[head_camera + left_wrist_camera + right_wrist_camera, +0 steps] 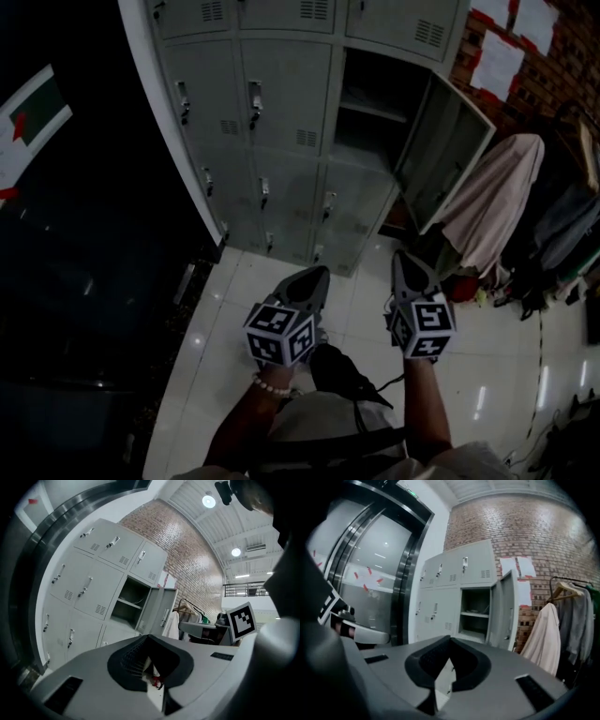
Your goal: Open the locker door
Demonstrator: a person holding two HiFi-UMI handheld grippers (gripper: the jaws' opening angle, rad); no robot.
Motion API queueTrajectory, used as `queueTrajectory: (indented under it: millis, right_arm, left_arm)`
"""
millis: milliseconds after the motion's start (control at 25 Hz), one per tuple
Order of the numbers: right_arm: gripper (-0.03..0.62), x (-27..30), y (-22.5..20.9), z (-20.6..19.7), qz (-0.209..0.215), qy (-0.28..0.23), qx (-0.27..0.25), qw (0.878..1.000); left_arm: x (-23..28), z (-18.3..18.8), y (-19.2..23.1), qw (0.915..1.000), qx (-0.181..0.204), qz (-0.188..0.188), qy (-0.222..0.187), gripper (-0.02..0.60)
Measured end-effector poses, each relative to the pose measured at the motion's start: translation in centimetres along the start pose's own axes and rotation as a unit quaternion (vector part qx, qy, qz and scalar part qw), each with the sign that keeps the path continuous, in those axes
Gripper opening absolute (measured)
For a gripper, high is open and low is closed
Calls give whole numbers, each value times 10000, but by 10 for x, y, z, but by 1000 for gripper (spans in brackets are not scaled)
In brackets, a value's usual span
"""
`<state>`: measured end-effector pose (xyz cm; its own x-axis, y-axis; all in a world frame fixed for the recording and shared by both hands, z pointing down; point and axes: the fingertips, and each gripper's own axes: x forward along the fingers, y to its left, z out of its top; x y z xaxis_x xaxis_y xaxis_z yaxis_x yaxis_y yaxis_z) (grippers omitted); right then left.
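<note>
The door (448, 155) already stands open at the right column of the lockers (281, 112). Its long axis is upright and it hangs from the right side of its compartment, ahead of both grippers and well apart from them. The right gripper (406, 261) points almost straight at the door and is nearer than the left gripper (314, 277). Both pairs of jaws are clenched on nothing.

Two grippers show, the left gripper (316, 275) and the right gripper (404, 256). One locker bank (281, 122) stands at twelve o'clock with one door (445, 155) open; one pale coat (492, 202) hangs at three o'clock.
</note>
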<state>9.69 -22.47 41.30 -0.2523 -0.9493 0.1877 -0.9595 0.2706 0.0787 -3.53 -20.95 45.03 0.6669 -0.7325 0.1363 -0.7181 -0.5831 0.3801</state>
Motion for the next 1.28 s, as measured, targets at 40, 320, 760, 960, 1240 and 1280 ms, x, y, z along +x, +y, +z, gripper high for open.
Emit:
queueTrajectory:
  millis: [40,320,760,960,1240,1280]
  right_arm:
    - [5,-4,14,-4,171,45,9,9998]
    - [5,-31,67,-30,1014,292,96,9944]
    - [4,-113,-9,-79,1467,544,463,9866]
    - [3,-153,-68,-100,1520,551,693,9844]
    - [3,-197,-96,-119,1674,502,1060,9789]
    - [3,-203,-96,-120,1670,488,1047,9792]
  left_arm:
    - [-8,-5,-2,10000,-41,48,-1,-8]
    - [-41,-38,-17,9989,-277,384,44,-8]
    - [-5,-97,-122,9970,-432,594,233,-8]
    - [10,-121,-180,9958,-368,779,296,-8]
    - [-2,-140,-238,9950,-286,894,345,-8]
    - [-6,-140,-243,9953,-256,870,353,-8]
